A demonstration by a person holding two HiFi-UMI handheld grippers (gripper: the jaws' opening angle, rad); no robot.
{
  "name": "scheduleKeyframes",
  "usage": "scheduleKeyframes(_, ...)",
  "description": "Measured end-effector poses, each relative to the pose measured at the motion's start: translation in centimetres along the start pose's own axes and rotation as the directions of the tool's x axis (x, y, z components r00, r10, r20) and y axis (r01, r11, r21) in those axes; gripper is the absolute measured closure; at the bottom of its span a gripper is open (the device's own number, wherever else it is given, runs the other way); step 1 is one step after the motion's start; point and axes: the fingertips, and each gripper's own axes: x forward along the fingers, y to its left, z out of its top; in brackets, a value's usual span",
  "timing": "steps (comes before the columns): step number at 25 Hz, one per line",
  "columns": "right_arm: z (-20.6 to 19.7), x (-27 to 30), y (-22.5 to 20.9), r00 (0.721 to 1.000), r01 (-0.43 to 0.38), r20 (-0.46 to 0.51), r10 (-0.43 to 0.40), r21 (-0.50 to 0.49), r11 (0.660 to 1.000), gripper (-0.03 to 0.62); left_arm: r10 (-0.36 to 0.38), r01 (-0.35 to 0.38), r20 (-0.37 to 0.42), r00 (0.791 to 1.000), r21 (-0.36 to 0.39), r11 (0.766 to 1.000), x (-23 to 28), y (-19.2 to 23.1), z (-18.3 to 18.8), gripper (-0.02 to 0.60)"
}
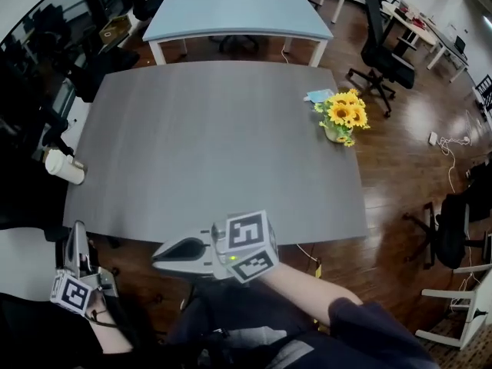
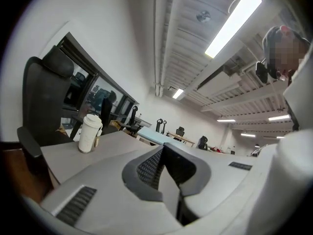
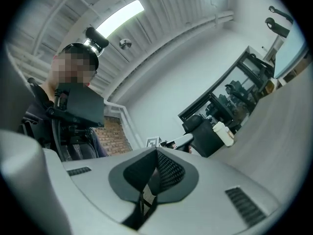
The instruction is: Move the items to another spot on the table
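Note:
A white lidded paper cup stands at the left edge of the grey table. A pot of yellow sunflowers stands near the right edge, with a small light-blue item just behind it. My left gripper is off the table's near left corner, pointing up at the cup, shut and empty. My right gripper hangs below the near edge, pointing left, shut and empty. In the left gripper view the cup rises beyond the shut left gripper. The right gripper faces the cup.
A pale blue table stands beyond the grey one, with black office chairs to the right and at the far left. Another chair and a white frame are on the wood floor at right. A person's sleeve fills the bottom.

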Motion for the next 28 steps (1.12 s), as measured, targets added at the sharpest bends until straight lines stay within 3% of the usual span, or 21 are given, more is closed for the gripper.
scheduleKeyframes(6, -1.3, -5.7, 4.2, 0.996, -0.092, -0.007, 0.092, 0.036, 0.995, 0.614, 0.013, -0.013, -0.005, 1.0, 0.05, 0.999, -1.3, -8.9, -3.7, 0.561)
scheduleKeyframes(12, -0.7, -7.8, 4.9, 0.992, -0.126, 0.034, 0.124, 0.057, 0.99, 0.614, 0.07, -0.061, -0.066, 0.995, 0.125, 0.99, -2.8, -12.7, -5.7, 0.561)
scheduleKeyframes(15, 0.3, -7.6, 4.2, 0.993, -0.101, 0.07, 0.098, 0.053, 0.993, 0.614, 0.092, -0.079, -0.073, 0.993, 0.164, 0.983, -2.9, -12.8, -5.0, 0.561)
scheduleKeyframes(20, 0.4, -6.5, 3.2, 0.999, -0.034, 0.043, 0.034, 0.0, 0.999, 0.614, 0.181, -0.18, 0.015, 0.983, 0.205, 0.962, -3.8, -10.8, -3.4, 0.561)
scheduleKeyframes(24, -0.7, -3.9, 1.5, 0.999, 0.012, -0.04, -0.015, -0.068, 0.998, 0.614, 0.196, -0.198, 0.024, 0.98, 0.183, 0.963, -4.2, -8.0, -3.5, 0.561)
scheduleKeyframes(28, -1.7, -0.2, -0.2, 0.991, 0.062, -0.11, -0.07, -0.074, 0.995, 0.614, 0.184, -0.182, -0.003, 0.983, 0.14, 0.973, -5.0, -5.5, -3.9, 0.561)
